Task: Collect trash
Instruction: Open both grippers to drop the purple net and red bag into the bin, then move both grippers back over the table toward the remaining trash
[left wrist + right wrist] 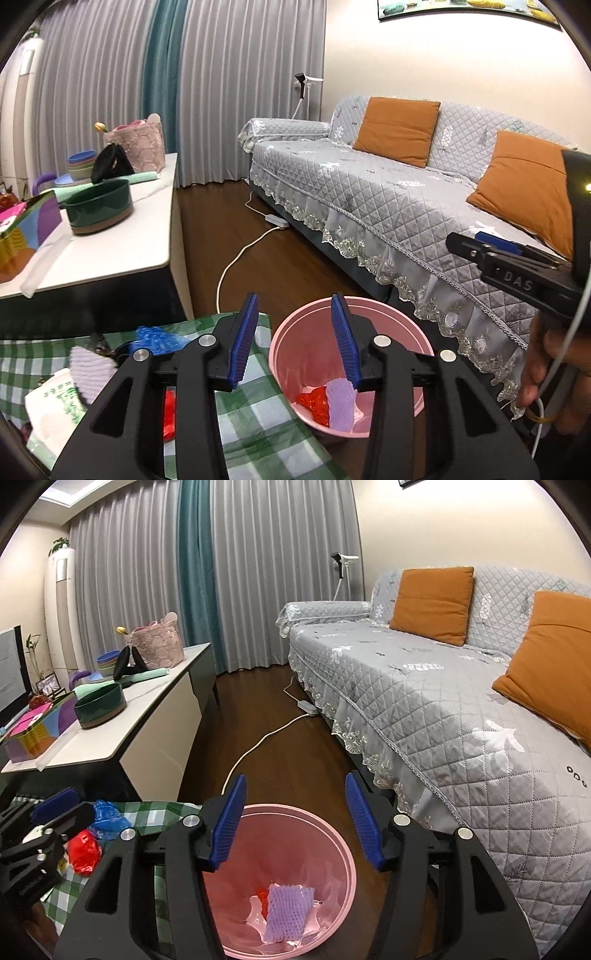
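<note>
Both jaws apart, nothing between them: left hand-held gripper [295, 332], right hand-held gripper [295, 812]. Pink bin [343, 856] on floor just off the check-clothed table's [258, 424] edge, holding purple foam net [290, 910] and red wrapper [314, 402]. On table: blue bag [107, 818], red bag [85, 851], white bag [55, 410].

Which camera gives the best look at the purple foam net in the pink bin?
The right wrist view: the purple foam net lies unobstructed on the bin's bottom. In the left wrist view, a blue finger pad partly covers it.
</note>
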### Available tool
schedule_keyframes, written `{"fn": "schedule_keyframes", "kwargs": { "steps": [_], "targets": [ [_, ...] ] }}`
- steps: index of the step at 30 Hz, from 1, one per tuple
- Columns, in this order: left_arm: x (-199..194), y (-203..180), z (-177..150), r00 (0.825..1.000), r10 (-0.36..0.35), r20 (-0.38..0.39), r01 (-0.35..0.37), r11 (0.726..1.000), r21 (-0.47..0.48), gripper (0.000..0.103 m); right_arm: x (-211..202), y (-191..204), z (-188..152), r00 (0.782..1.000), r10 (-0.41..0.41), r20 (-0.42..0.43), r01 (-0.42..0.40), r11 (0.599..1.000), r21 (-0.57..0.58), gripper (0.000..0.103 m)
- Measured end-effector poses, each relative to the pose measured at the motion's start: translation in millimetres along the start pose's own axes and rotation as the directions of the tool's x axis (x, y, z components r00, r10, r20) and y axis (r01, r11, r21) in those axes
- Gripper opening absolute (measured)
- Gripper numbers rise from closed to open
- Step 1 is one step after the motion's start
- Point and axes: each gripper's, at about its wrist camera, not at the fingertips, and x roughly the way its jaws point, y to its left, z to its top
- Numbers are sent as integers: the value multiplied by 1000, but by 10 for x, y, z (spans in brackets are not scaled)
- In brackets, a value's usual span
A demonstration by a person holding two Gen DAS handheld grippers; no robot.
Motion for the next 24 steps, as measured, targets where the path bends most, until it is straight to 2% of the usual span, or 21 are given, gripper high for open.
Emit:
{"fn": "schedule_keyframes", "kwargs": {
  "steps": [11, 13, 24],
  "targets": [
    [-556, 270, -49, 999, 34, 37, -34, 999, -13, 38, -219, 260, -12, 999, 42, 18, -41, 998, -37, 56],
    [-642, 331, -75, 998, 43, 39, -42, 999, -16, 35, -262, 302, -13, 999, 50, 22, -49, 998, -43, 56],
    [-1134, 711, -296, 994, 98, 47, -96, 995, -34, 34, -479, 532, -78, 995, 95, 30, -92, 992, -85, 56]
  ]
}}
